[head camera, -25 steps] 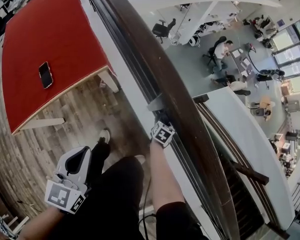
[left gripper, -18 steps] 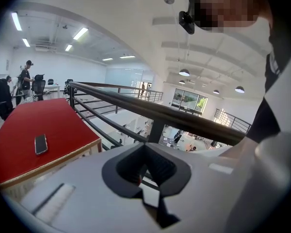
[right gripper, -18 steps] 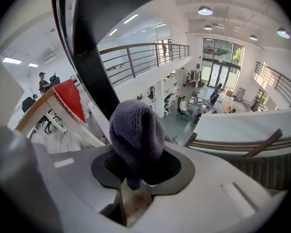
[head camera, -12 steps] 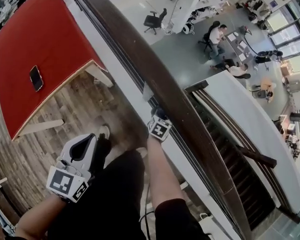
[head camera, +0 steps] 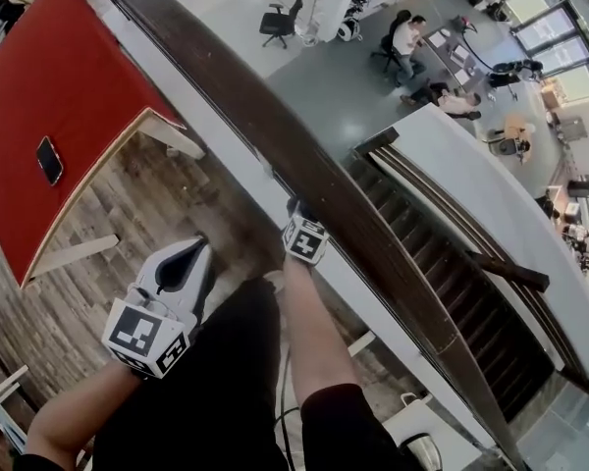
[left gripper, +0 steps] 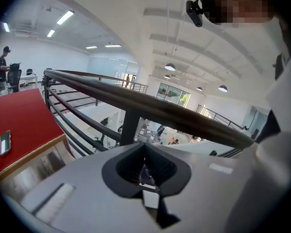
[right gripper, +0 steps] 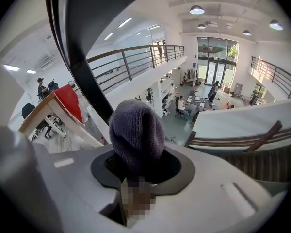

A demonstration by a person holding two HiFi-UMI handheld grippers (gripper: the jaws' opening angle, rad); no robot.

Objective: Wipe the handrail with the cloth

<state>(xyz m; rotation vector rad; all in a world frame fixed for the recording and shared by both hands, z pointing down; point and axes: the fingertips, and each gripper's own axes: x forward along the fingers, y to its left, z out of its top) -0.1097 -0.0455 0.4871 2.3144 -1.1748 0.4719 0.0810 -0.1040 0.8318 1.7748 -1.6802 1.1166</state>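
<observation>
The dark wooden handrail (head camera: 304, 170) runs diagonally from upper left to lower right in the head view. My right gripper (head camera: 295, 210) sits against its near side. It is shut on a grey-purple knitted cloth (right gripper: 137, 132), which bulges out of the jaws in the right gripper view, beside the handrail (right gripper: 80, 38). My left gripper (head camera: 188, 258) hangs low by the person's left leg, away from the rail, and is shut on nothing. In the left gripper view the handrail (left gripper: 136, 101) crosses above the left gripper (left gripper: 145, 168).
A red table (head camera: 59, 86) with a phone (head camera: 49, 160) on it stands to the left on the wood floor (head camera: 108, 253). Beyond the rail is a drop to a lower floor with desks and people (head camera: 412, 42). A staircase (head camera: 452, 283) descends on the right.
The view has swung, so the table has shifted left. My right gripper with the cloth has slid a little along the rail toward me. The left gripper has risen slightly.
</observation>
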